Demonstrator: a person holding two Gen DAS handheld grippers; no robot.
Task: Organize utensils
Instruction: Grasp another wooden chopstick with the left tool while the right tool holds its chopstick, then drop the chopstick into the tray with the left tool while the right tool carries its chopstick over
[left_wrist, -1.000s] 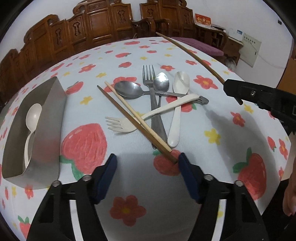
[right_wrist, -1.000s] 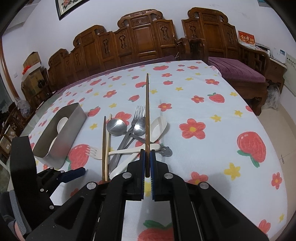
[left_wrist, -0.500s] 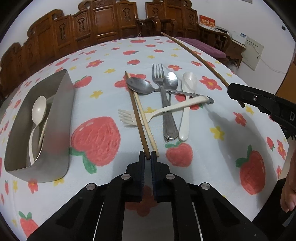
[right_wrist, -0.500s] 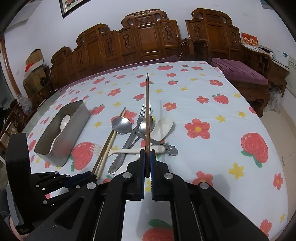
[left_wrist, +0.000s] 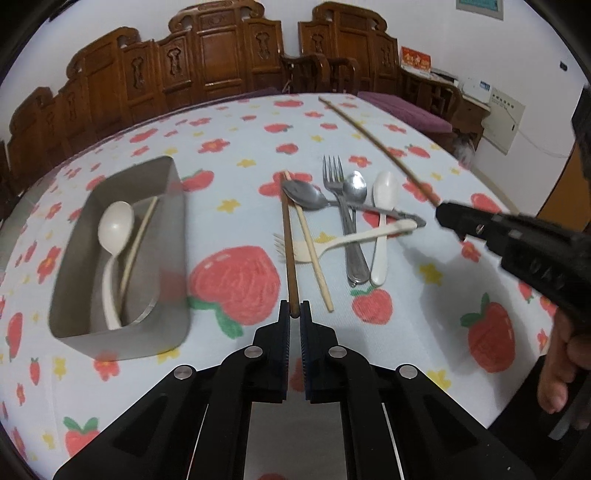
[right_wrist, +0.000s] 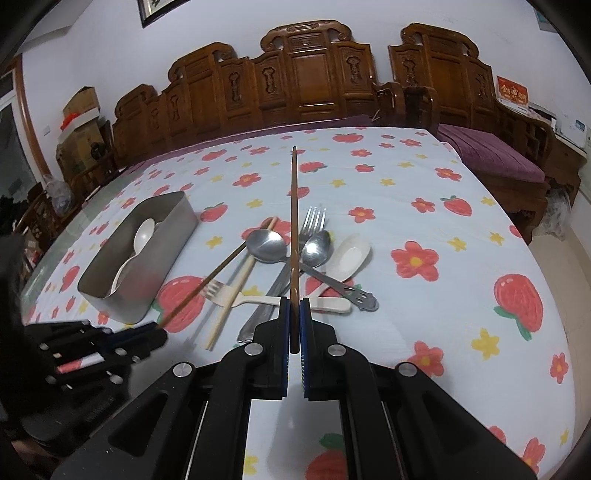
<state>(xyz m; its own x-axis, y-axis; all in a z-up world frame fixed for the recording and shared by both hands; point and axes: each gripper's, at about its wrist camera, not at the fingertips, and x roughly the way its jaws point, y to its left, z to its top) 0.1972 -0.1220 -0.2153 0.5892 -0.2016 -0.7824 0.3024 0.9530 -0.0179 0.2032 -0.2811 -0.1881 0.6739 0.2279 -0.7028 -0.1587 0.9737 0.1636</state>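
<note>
The left gripper (left_wrist: 294, 313) is clamped on the near end of a dark chopstick (left_wrist: 289, 243), whose far end lies by the utensil pile (left_wrist: 351, 221). The right gripper (right_wrist: 294, 310) is pinched on a second dark chopstick (right_wrist: 294, 221), held clear above the pile. The metal holder (left_wrist: 173, 258) stands left of the pile, with a white spoon (left_wrist: 114, 229) inside it.

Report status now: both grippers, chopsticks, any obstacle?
Left gripper shut on dark chopstick. Right gripper shut on second dark chopstick. Metal bin open; nothing blocking.
</note>
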